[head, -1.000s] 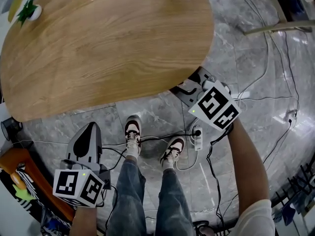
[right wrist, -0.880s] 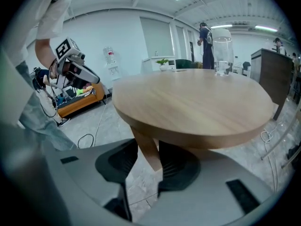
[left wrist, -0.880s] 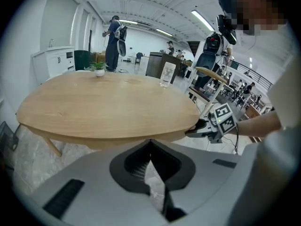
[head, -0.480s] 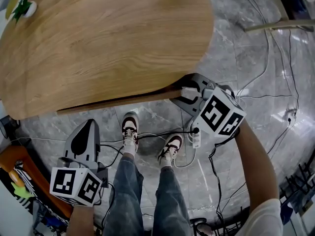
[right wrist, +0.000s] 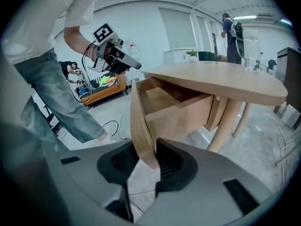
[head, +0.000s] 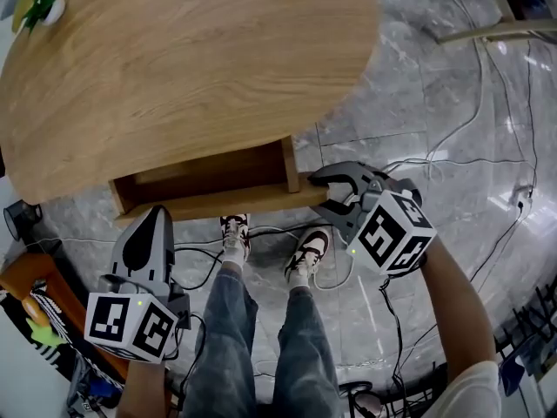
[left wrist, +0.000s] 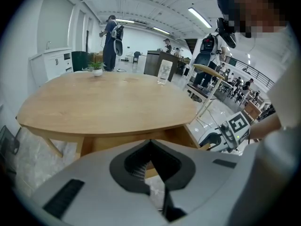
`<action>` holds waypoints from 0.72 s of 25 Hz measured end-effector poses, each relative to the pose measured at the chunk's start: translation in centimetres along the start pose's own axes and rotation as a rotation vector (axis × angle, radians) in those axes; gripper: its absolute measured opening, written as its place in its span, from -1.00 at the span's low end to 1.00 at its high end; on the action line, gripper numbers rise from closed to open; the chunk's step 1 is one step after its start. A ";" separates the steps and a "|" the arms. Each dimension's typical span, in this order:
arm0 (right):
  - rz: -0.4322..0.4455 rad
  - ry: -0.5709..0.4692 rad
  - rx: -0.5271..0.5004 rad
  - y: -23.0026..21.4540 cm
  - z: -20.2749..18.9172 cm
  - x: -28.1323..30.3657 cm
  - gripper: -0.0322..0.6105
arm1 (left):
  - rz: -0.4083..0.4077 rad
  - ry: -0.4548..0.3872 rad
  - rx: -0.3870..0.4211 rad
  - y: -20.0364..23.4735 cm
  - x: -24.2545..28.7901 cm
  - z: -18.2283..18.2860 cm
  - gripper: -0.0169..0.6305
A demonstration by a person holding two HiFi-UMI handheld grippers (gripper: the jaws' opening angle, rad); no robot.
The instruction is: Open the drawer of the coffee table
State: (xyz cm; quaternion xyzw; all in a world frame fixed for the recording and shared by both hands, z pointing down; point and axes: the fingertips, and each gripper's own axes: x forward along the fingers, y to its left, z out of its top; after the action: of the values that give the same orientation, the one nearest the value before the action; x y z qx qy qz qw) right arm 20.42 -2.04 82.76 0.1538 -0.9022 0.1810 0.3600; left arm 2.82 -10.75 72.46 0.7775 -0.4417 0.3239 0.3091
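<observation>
Wooden tabletop [head: 191, 68] over grey marble floor [head: 435, 146], cables [head: 200, 264] loose below near edge. There, drawer [head: 209, 181] out. On drawer front [head: 218, 205]: right tool [head: 320, 192] clamped, jaws just closing; left tool [head: 157, 220] shut, empty.

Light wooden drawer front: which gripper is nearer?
Right. The right gripper, jaws just closed further, clamps the light wooden drawer front at its right end; the left gripper hangs apart, short of its left end, shut on nothing.
</observation>
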 end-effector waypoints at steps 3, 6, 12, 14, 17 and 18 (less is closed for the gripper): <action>0.002 0.011 -0.018 0.0 -0.1 0.0 -0.57 | 0.002 -0.004 -0.002 -0.2 -0.4 -0.3 -0.98; 0.012 0.026 -0.051 0.2 -0.2 -0.1 -0.59 | 0.006 -0.005 -0.007 -0.3 -0.8 -0.8 -0.98; 0.021 0.061 -0.123 0.4 -0.2 -0.2 -0.62 | -0.016 0.000 -0.008 -0.4 -0.6 -1.3 -0.98; 0.028 0.080 -0.155 0.5 -0.2 -0.1 -0.63 | -0.035 0.006 -0.003 -0.7 -0.4 -1.5 -0.98; 0.056 0.111 -0.206 0.9 0.4 -0.6 -0.65 | -0.052 0.008 -0.004 -1.1 0.0 -1.4 -0.98; 0.068 0.115 -0.214 1.2 0.7 -0.9 -0.66 | -0.055 0.008 -0.007 -1.1 0.2 -1.4 -0.98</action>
State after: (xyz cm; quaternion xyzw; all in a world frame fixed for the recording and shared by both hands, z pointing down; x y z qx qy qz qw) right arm 20.15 -1.20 81.37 0.0734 -0.8989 0.1044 0.4192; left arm 3.57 -9.32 73.24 0.7869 -0.4200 0.3171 0.3223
